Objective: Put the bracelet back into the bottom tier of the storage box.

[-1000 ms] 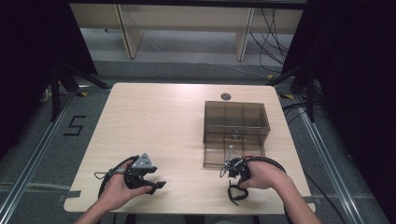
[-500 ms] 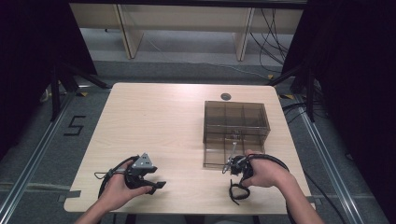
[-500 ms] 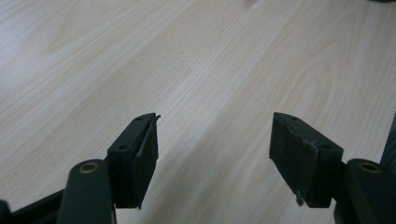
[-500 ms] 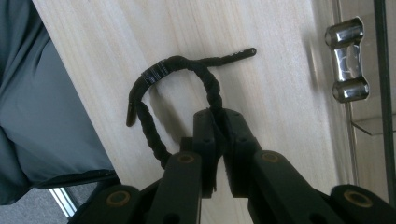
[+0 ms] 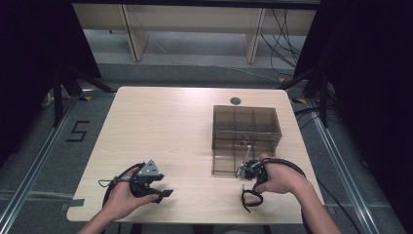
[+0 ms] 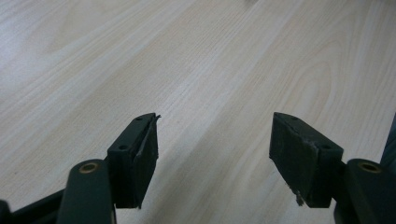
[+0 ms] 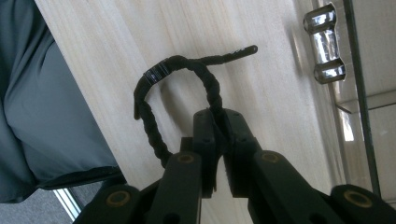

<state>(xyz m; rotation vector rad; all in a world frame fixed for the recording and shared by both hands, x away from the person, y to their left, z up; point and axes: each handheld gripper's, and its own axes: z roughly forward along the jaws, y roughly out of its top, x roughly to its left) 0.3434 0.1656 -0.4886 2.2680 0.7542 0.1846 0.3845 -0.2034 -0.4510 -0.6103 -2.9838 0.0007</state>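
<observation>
A black twisted cord [image 7: 154, 79], bent into a loop, hangs just over the table's front edge. My right gripper [image 7: 218, 119] is shut on one strand of it. In the high view the right gripper [image 5: 248, 187] points toward the person, with the cord [image 5: 249, 200] curling below it, just in front of a smoky transparent box [image 5: 246, 108] with compartments. My left gripper [image 5: 163, 186] rests low at the front left of the table. Its jaws stand wide apart over bare wood, and the left gripper [image 6: 212, 144] has nothing between them.
The box's shiny metal latch [image 7: 327, 44] lies close beside the right gripper. A small dark round fitting [image 5: 235, 101] sits in the tabletop behind the box. The person's grey clothing [image 7: 42, 107] is just past the table's front edge. Light wood spreads across the table's left half [image 5: 160, 126].
</observation>
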